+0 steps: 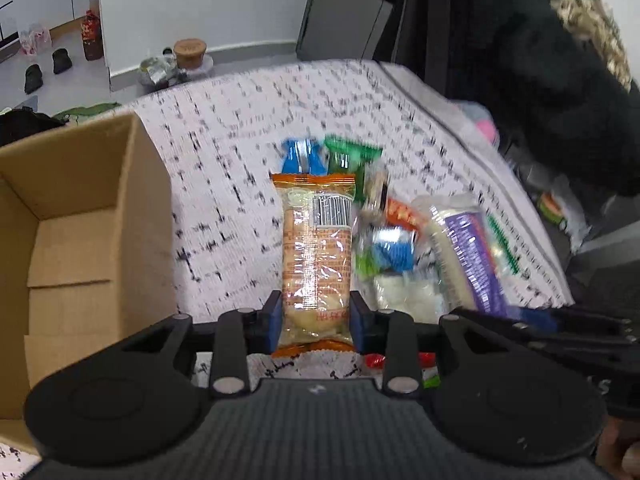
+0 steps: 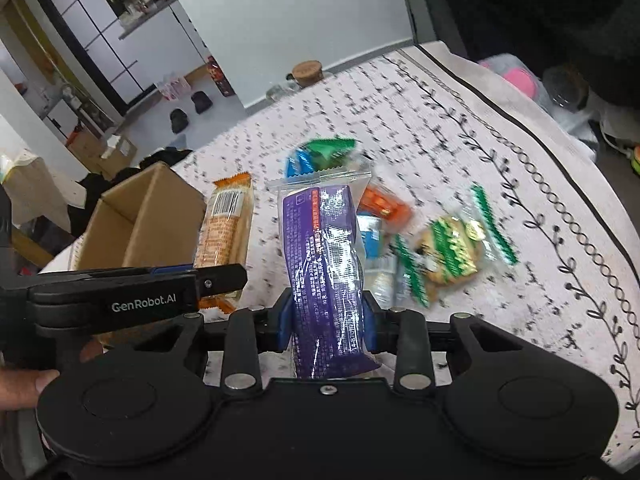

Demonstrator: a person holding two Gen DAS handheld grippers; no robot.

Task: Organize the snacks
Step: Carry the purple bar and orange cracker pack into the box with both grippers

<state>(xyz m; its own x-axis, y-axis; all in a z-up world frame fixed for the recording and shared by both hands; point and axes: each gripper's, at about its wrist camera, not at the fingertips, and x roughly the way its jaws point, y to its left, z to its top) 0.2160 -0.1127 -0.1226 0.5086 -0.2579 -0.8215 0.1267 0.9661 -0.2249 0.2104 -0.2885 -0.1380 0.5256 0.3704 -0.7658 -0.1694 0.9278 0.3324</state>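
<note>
— Where do we stand?

— We hold one snack in each gripper: the left gripper (image 1: 316,320) has its fingers clamped on the orange-wrapped cracker pack (image 1: 316,256), the right gripper (image 2: 326,330) on the purple-wrapped pack (image 2: 324,264), both above the patterned cloth (image 2: 460,128).

— And the cardboard box (image 1: 80,216)?

— What we see of it is empty; several packets remain in the snack pile (image 2: 400,232).

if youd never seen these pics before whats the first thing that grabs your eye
Most likely the two packets clamped at the centre of each view: the left gripper holds an orange snack pack, and the right gripper holds a purple-labelled pack. Next comes the open cardboard box at the left, then the loose pile of snacks on the patterned cloth.
</note>
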